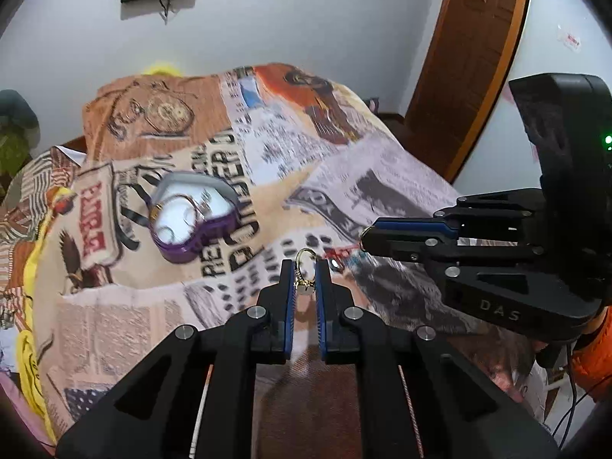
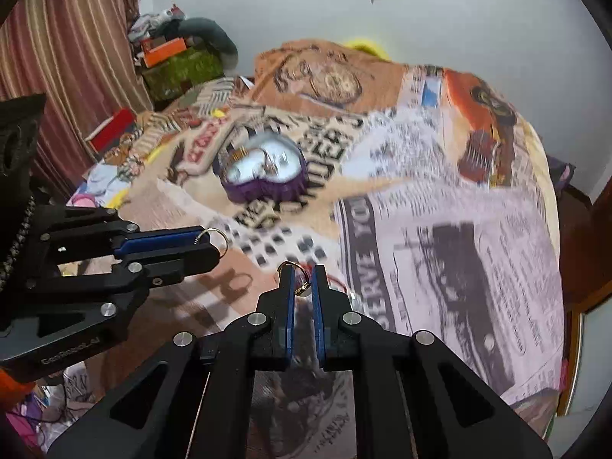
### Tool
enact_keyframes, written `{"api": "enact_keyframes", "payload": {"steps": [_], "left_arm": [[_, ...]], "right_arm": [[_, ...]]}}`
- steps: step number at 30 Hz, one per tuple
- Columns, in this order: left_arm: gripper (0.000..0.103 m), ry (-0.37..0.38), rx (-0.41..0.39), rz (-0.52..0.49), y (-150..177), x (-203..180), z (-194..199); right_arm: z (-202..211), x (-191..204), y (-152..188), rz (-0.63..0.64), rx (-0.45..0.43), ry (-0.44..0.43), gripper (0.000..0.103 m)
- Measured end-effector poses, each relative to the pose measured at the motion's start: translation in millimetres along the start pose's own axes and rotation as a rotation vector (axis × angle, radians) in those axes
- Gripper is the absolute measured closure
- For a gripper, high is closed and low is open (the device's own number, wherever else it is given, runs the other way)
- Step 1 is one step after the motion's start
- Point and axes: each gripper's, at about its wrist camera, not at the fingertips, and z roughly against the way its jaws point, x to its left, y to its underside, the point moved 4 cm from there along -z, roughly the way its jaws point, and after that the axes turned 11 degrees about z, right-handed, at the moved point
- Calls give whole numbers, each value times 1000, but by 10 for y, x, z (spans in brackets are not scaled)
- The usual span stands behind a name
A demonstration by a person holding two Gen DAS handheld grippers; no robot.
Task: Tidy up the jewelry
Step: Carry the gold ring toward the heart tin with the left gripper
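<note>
A purple heart-shaped jewelry box (image 1: 195, 216) with a white lining lies open on the printed blanket, with bangles and small pieces inside; it also shows in the right wrist view (image 2: 264, 170). My left gripper (image 1: 305, 273) is shut on a gold ring (image 1: 305, 267) with a pale stone, held above the blanket. My right gripper (image 2: 302, 277) is shut on another gold ring (image 2: 300, 277). Each gripper shows from the side in the other's view, the right one (image 1: 369, 235) and the left one (image 2: 214, 239), both near the blanket's front.
The printed blanket (image 1: 290, 176) covers a bed. A brown wooden door (image 1: 470, 49) stands at the right. Striped curtains (image 2: 69, 57) and a cluttered pile with an orange box (image 2: 164, 51) are at the left. Cables hang at the lower right (image 1: 573, 413).
</note>
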Motion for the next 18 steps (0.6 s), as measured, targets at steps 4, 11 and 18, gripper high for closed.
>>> {"api": "enact_keyframes", "payload": {"steps": [4, 11, 18], "left_arm": [[95, -9, -35, 10, -117, 71, 75], [95, -31, -86, 27, -316, 253, 160], [95, -58, -121, 51, -470, 493, 163]], "right_arm": [[46, 41, -186, 10, -41, -7, 95], [41, 98, -496, 25, -103, -19, 95], [-70, 131, -687, 32, -125, -33, 95]]}}
